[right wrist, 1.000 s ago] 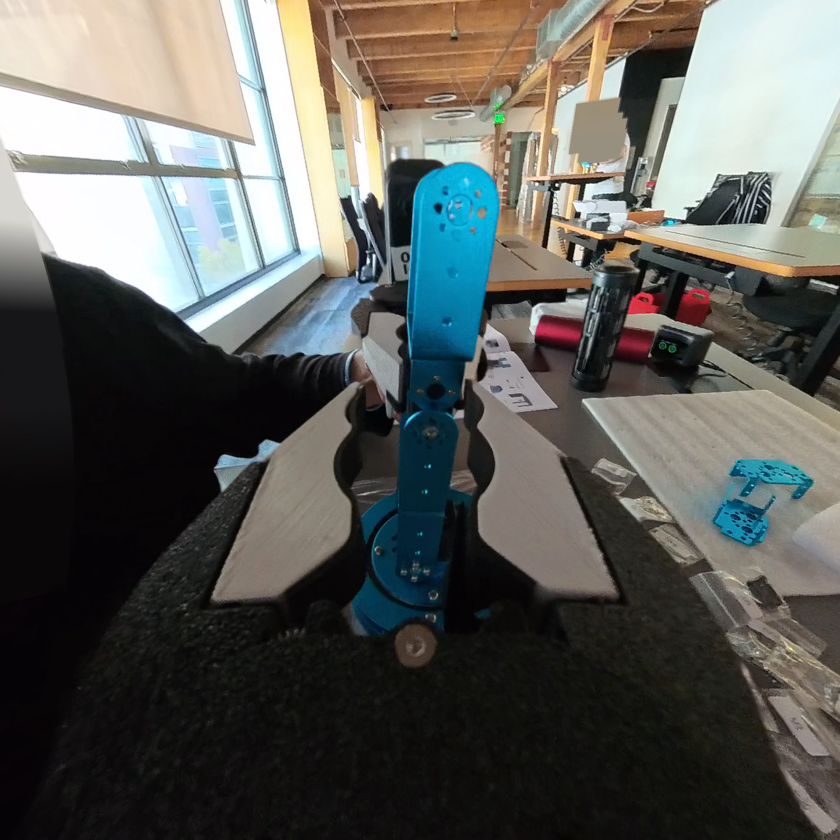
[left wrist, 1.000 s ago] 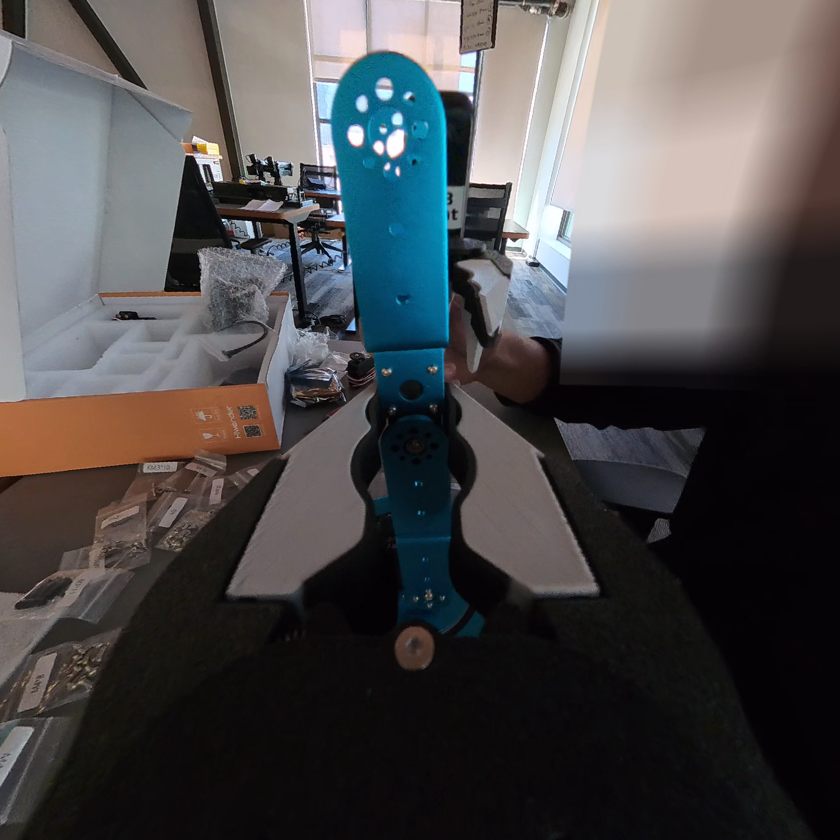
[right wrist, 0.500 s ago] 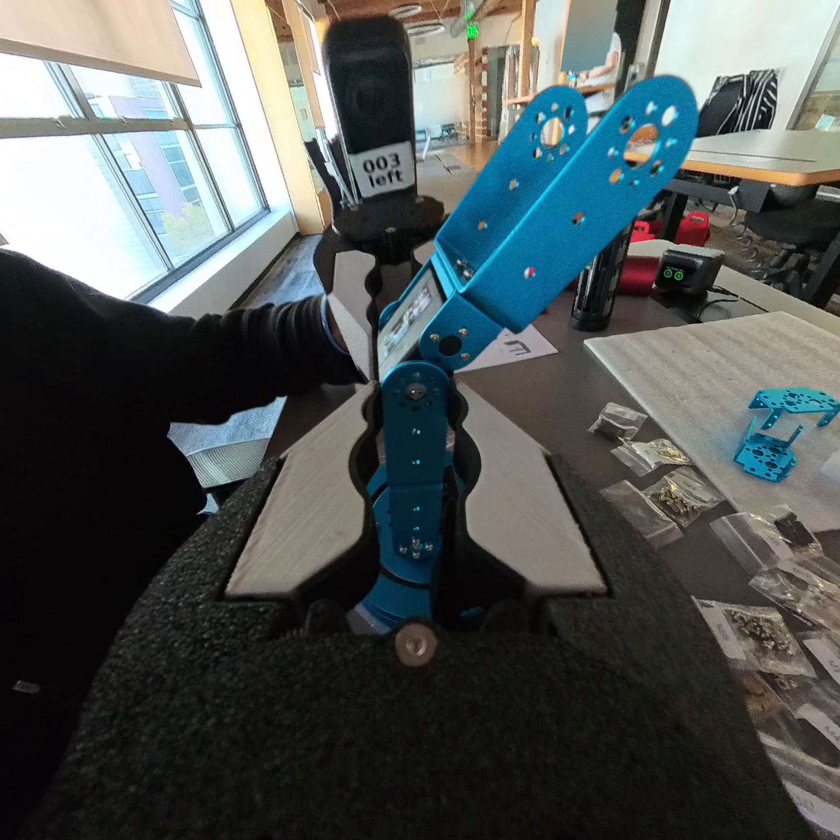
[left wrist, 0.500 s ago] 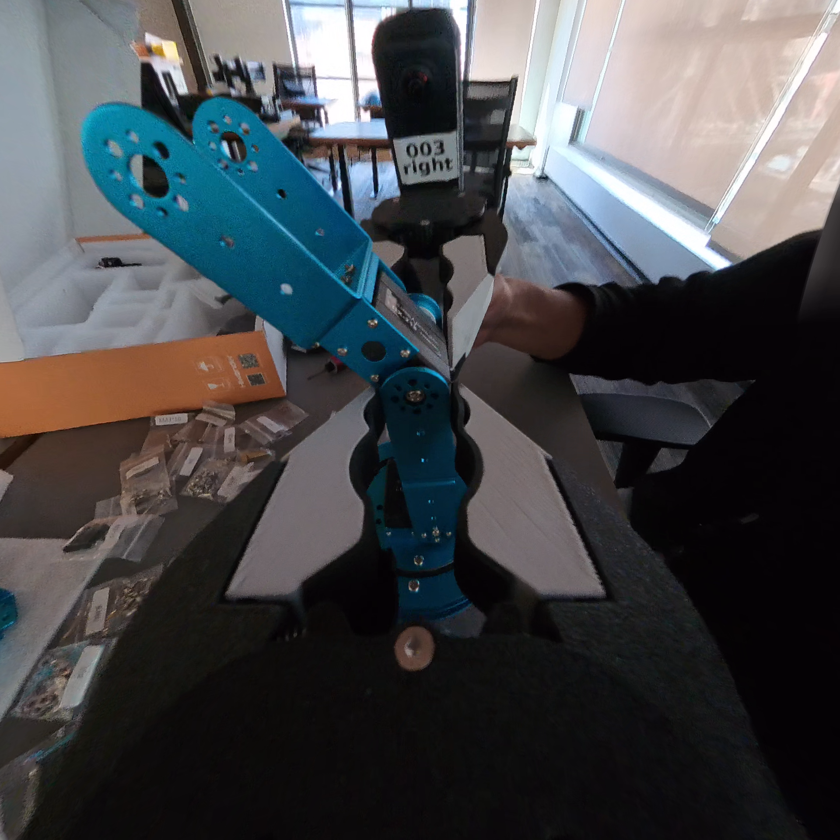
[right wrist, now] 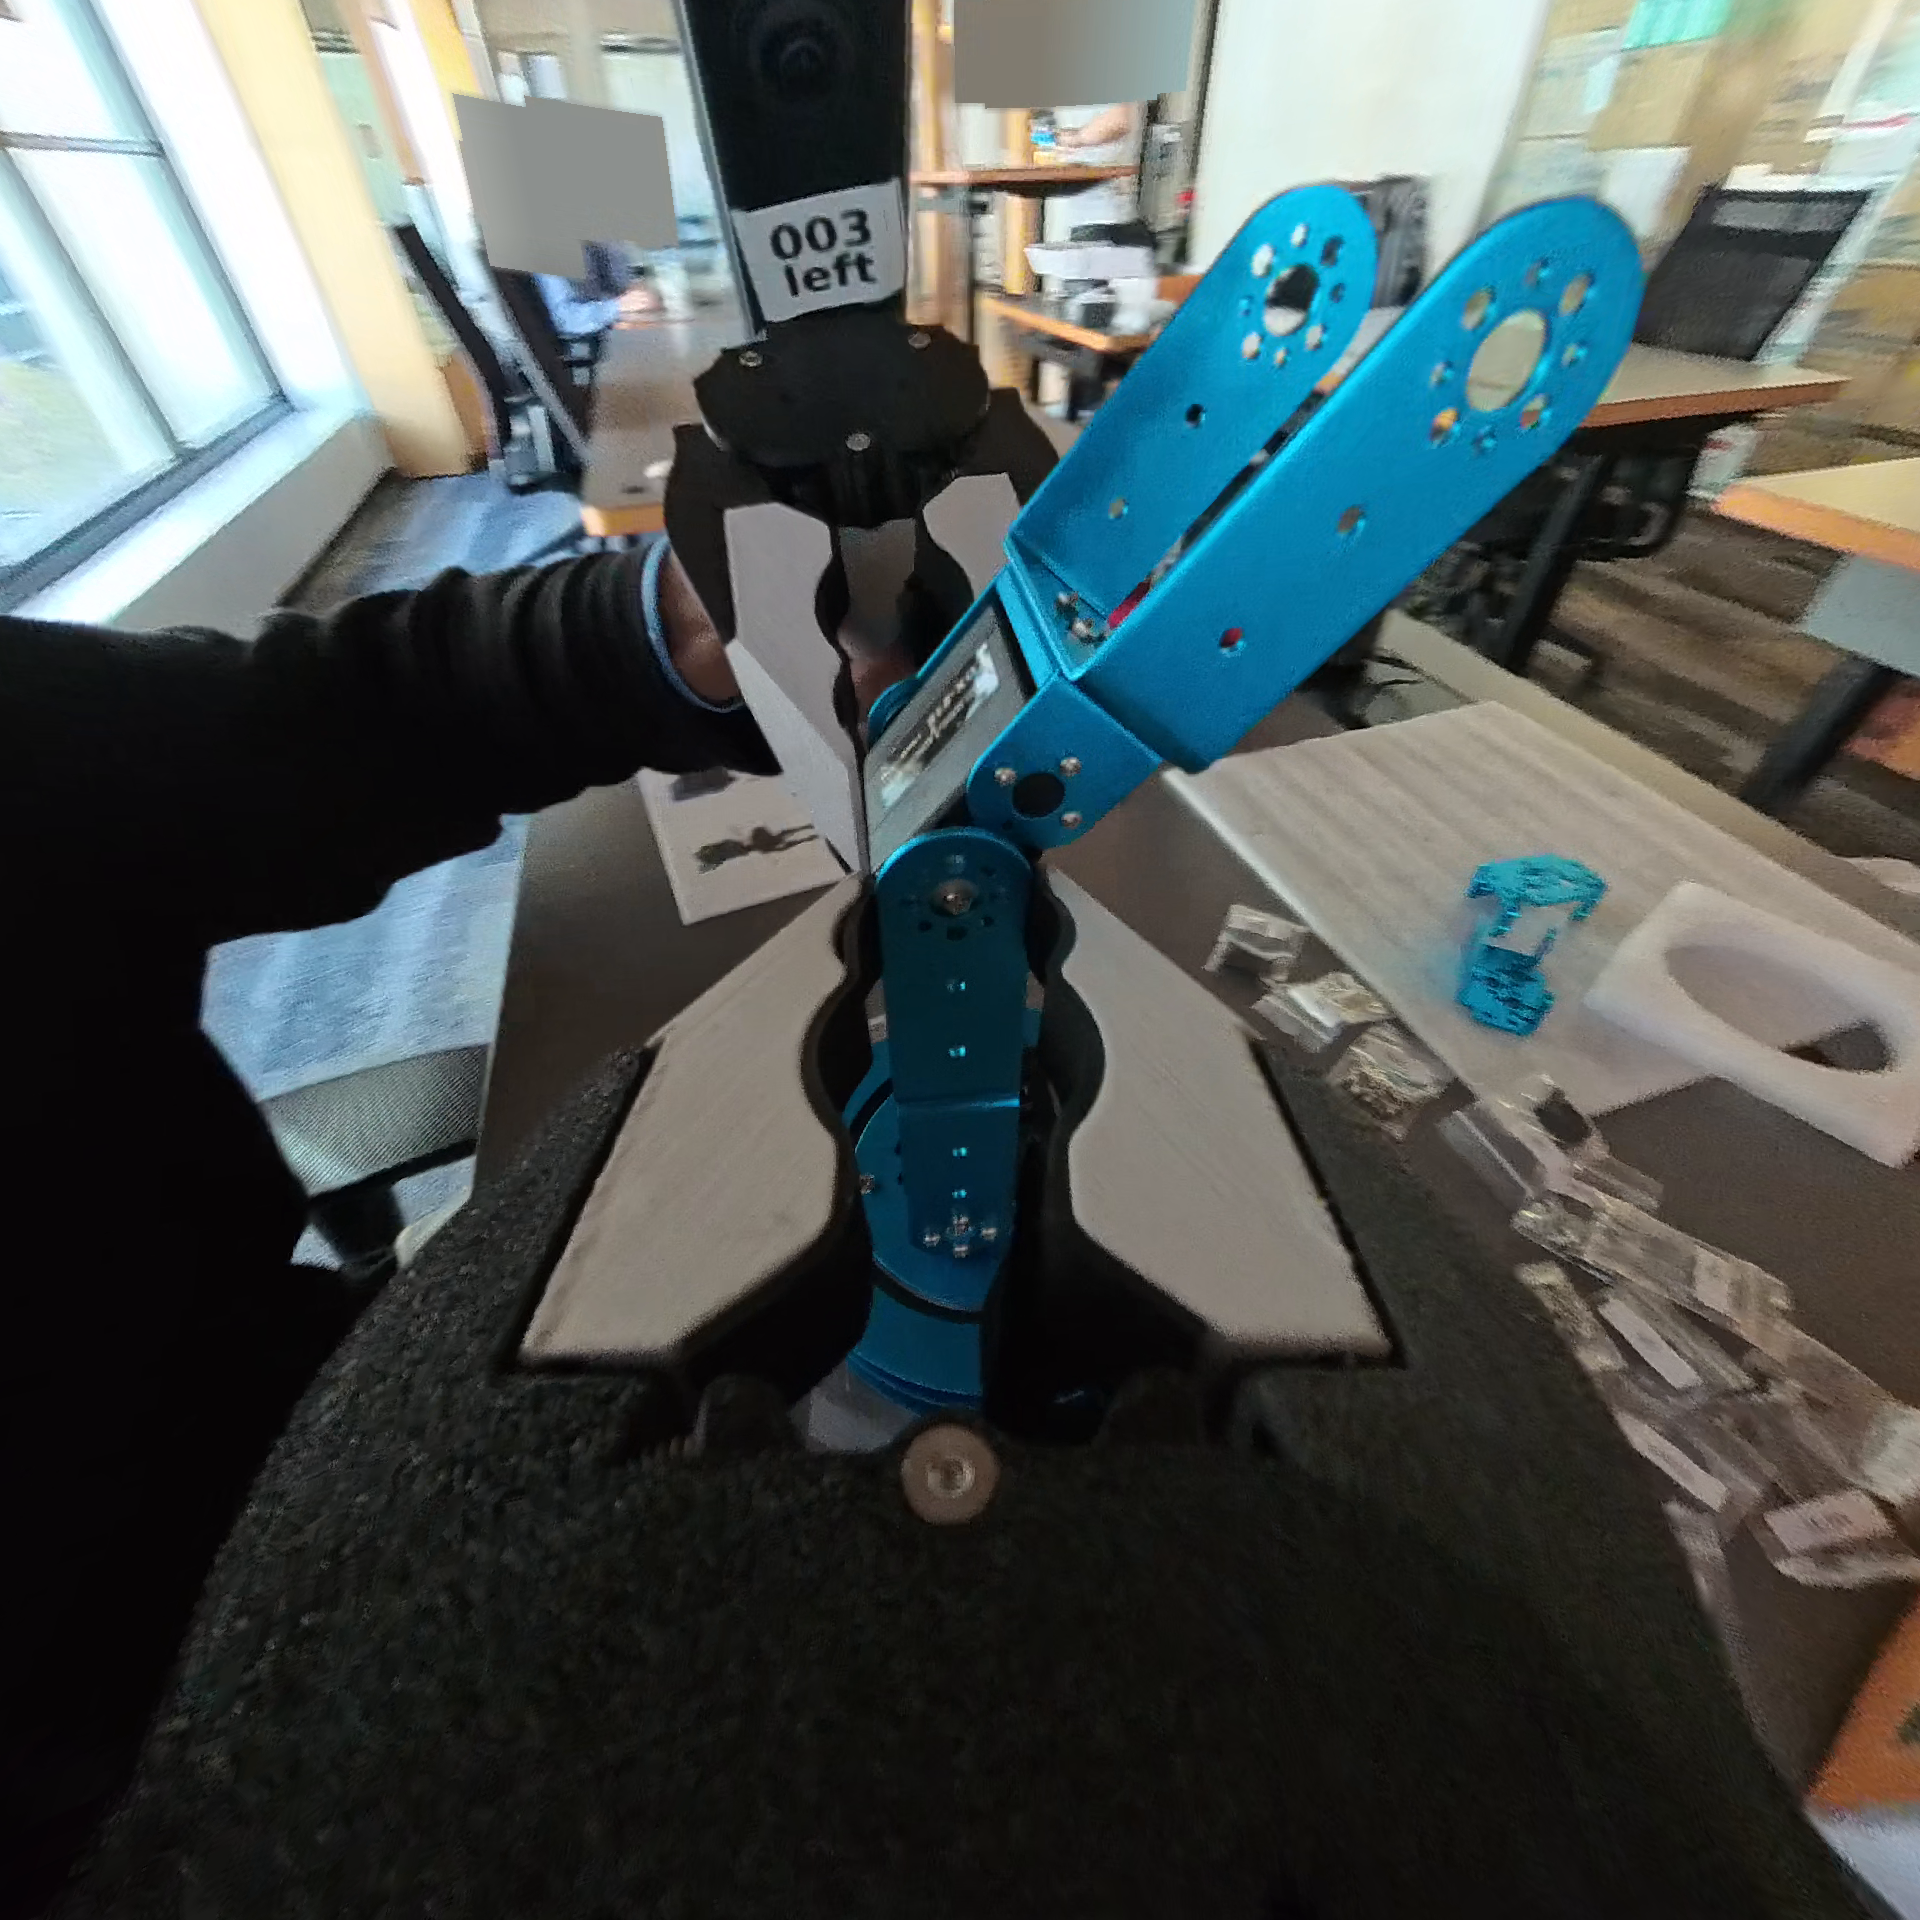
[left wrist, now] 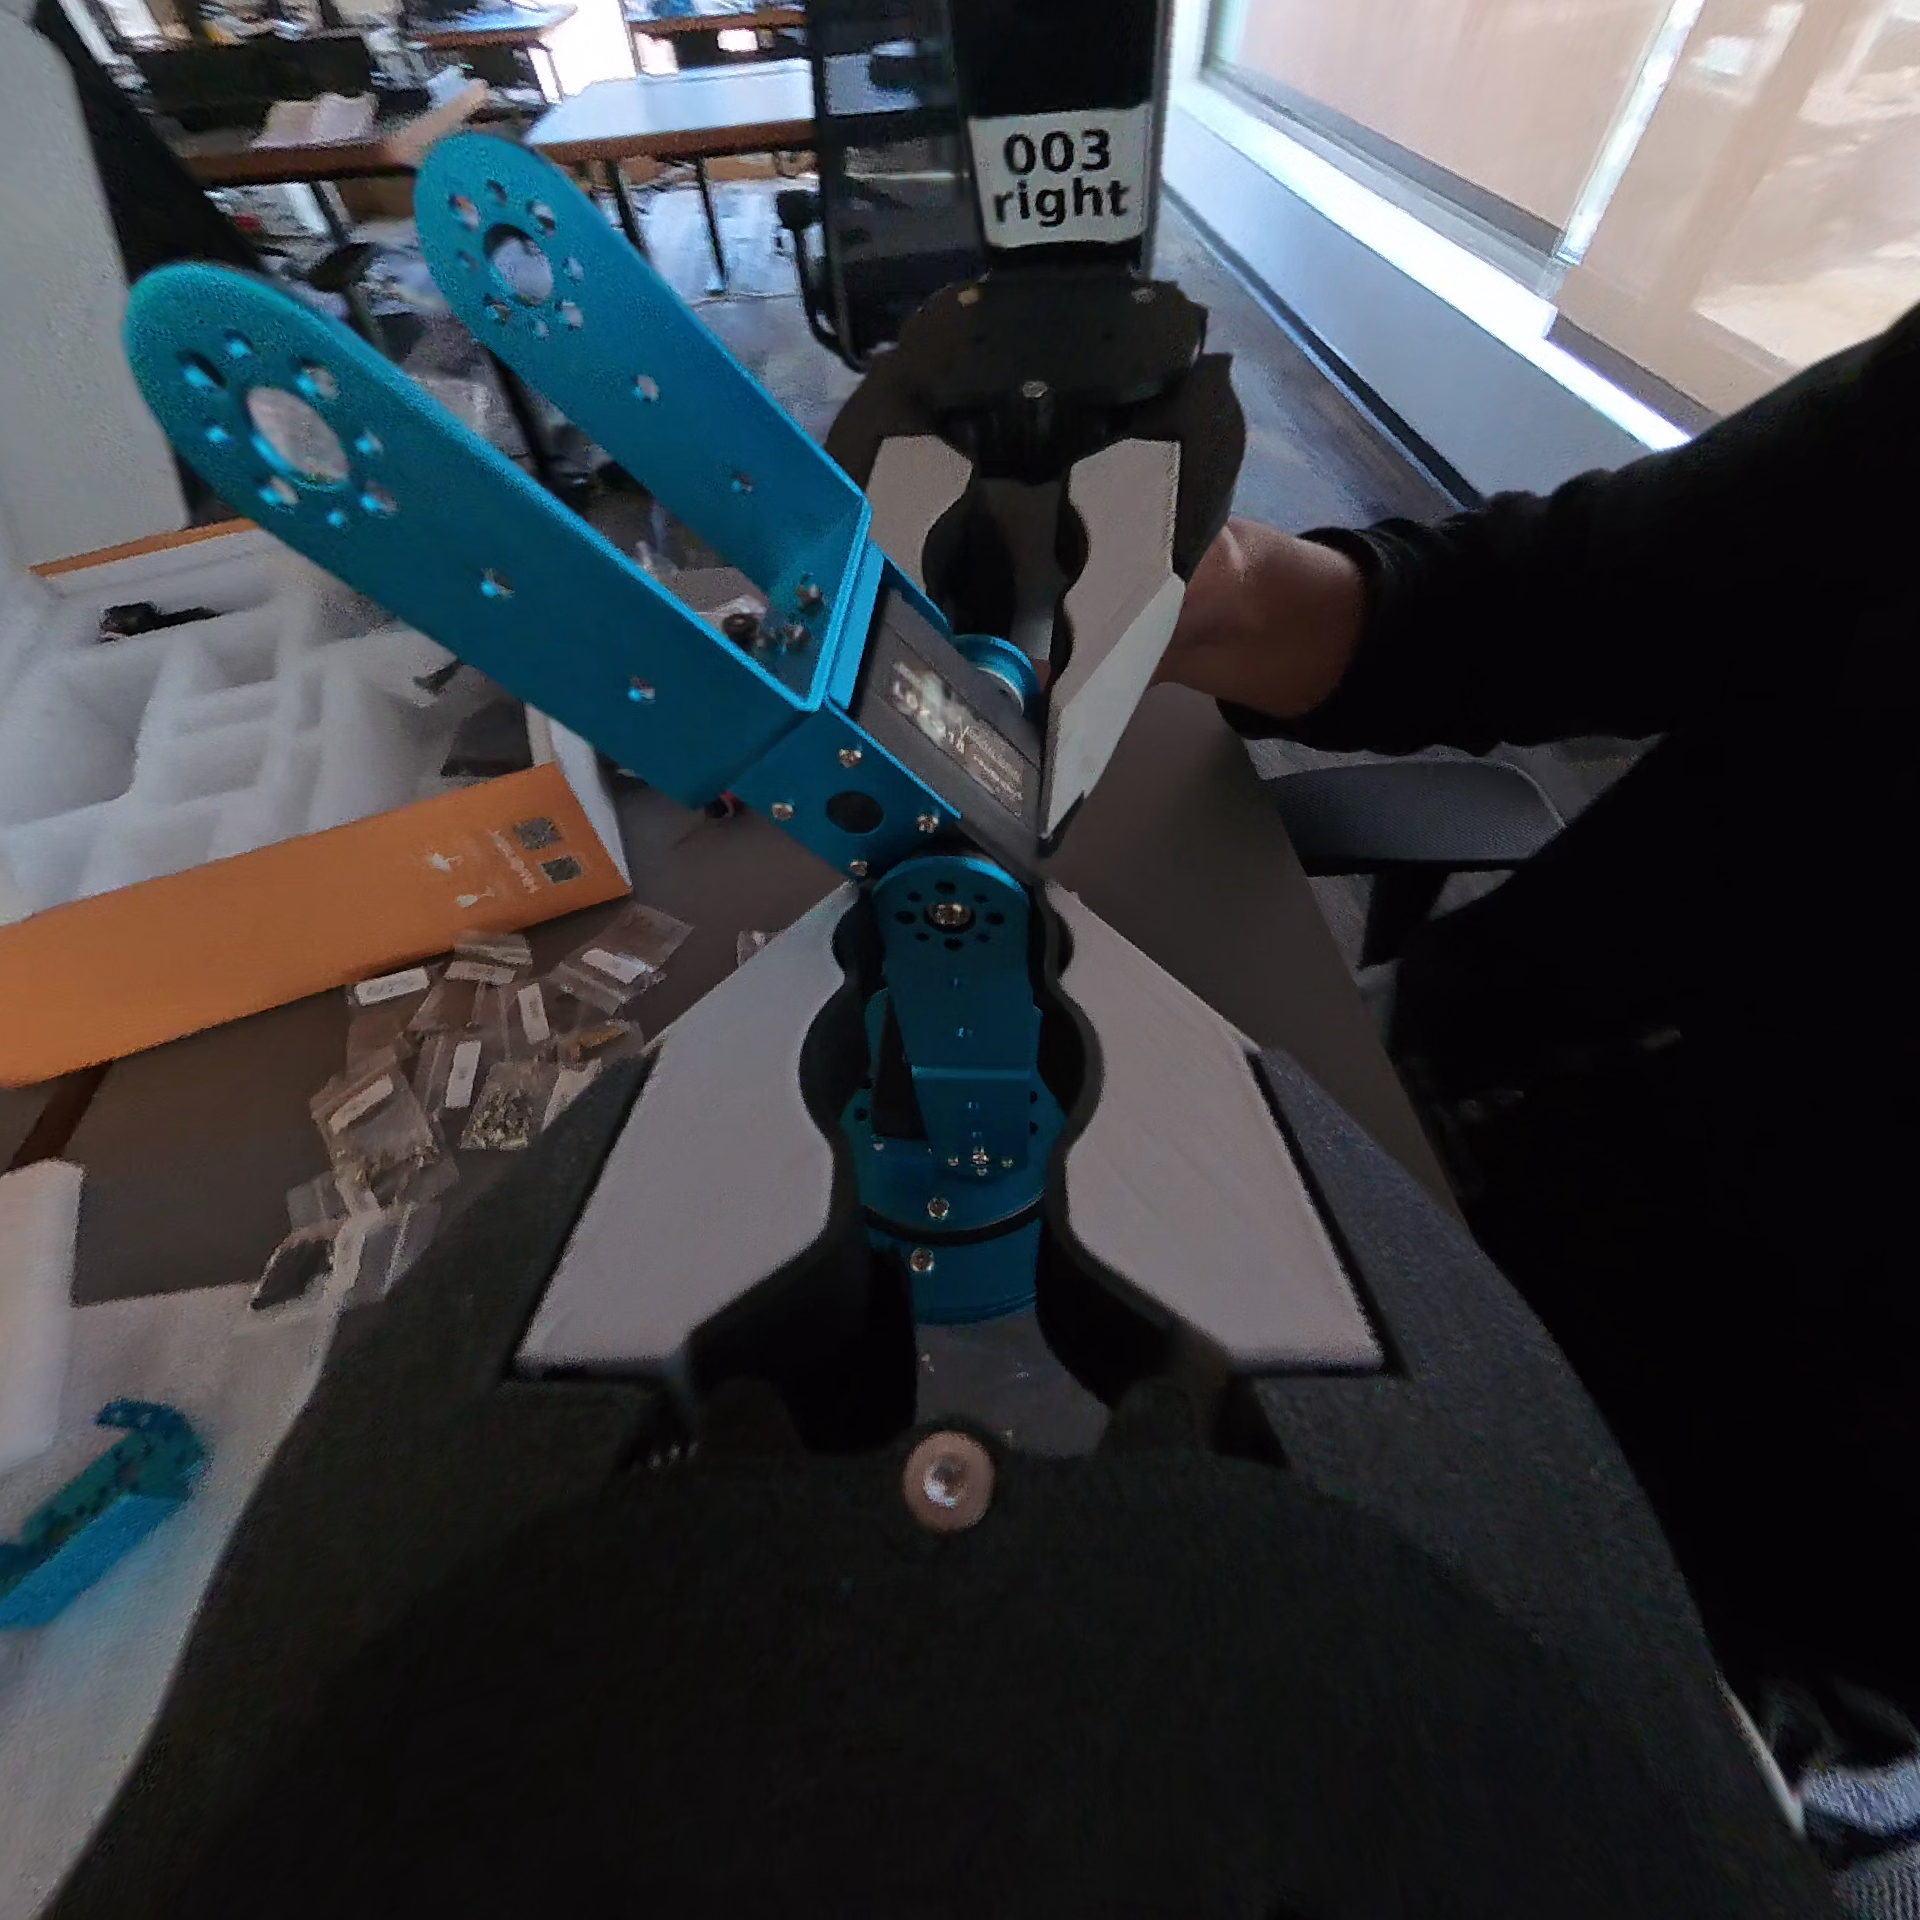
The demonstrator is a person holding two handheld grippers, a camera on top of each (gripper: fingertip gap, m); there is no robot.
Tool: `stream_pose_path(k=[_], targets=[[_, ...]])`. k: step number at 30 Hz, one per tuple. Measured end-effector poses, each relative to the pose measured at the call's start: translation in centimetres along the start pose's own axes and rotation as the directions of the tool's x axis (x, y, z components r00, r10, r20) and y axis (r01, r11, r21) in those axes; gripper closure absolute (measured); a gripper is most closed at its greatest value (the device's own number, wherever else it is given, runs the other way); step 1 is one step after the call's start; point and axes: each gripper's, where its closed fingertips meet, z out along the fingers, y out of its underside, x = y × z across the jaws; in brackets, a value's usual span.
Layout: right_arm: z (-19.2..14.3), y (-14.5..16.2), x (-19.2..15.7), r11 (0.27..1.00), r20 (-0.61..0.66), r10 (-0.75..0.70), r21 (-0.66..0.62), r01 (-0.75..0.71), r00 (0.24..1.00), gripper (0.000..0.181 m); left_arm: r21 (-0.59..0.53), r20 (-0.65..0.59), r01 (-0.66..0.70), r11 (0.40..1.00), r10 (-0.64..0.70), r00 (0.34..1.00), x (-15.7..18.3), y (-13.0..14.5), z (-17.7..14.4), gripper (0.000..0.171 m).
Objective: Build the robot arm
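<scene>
An orange box [left wrist: 270, 925] with white foam lay far left, small bags [left wrist: 457, 1060] beside it on the table [left wrist: 1174, 831]. The left gripper [left wrist: 951, 904] pinched the blue arm [left wrist: 951, 1039] upright, its forked bracket [left wrist: 499, 540] tilted left. Opposite, the right gripper [right wrist: 951, 883] clamped the same arm from the other side, a spare blue part [right wrist: 1517, 945] on foam to its right.

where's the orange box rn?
Left wrist view, left side: the orange box lies open on the table, white foam tray inside, small parts bags scattered just in front.
</scene>
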Motion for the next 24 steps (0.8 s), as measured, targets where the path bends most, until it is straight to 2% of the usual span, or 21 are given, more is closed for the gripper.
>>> stream_pose_path(k=[1, 6, 11, 17, 24], targets=[[-0.1, -0.4, 0.0, 1.000, -0.051, 0.006, 0.002, -0.006, 0.999, 0.154, -0.007, -0.034, -0.014, 1.000, 0.014, 0.999, 0.0, -0.3, -0.1, 0.146], [0.1, -0.8, 0.0, 0.996, -0.278, 0.084, 0.065, -0.068, 0.957, 0.154, -0.062, -0.215, -0.058, 0.996, 0.044, 0.976, -0.1, -0.2, -0.3, 0.145], [0.9, 0.7, 1.0, 0.986, -0.406, 0.155, 0.114, -0.118, 0.901, 0.155, -0.112, -0.316, -0.094, 0.989, 0.055, 0.947, -1.1, 1.6, -0.1, 0.145], [1.4, 2.0, 1.8, 0.979, -0.441, 0.201, 0.129, -0.160, 0.875, 0.155, -0.150, -0.361, -0.139, 0.979, 0.077, 0.929, -1.9, 2.8, 0.3, 0.145], [1.1, 2.1, 2.3, 0.978, -0.420, 0.200, 0.138, -0.156, 0.885, 0.155, -0.109, -0.372, -0.128, 0.986, 0.079, 0.925, -2.2, 2.8, 0.7, 0.145]])
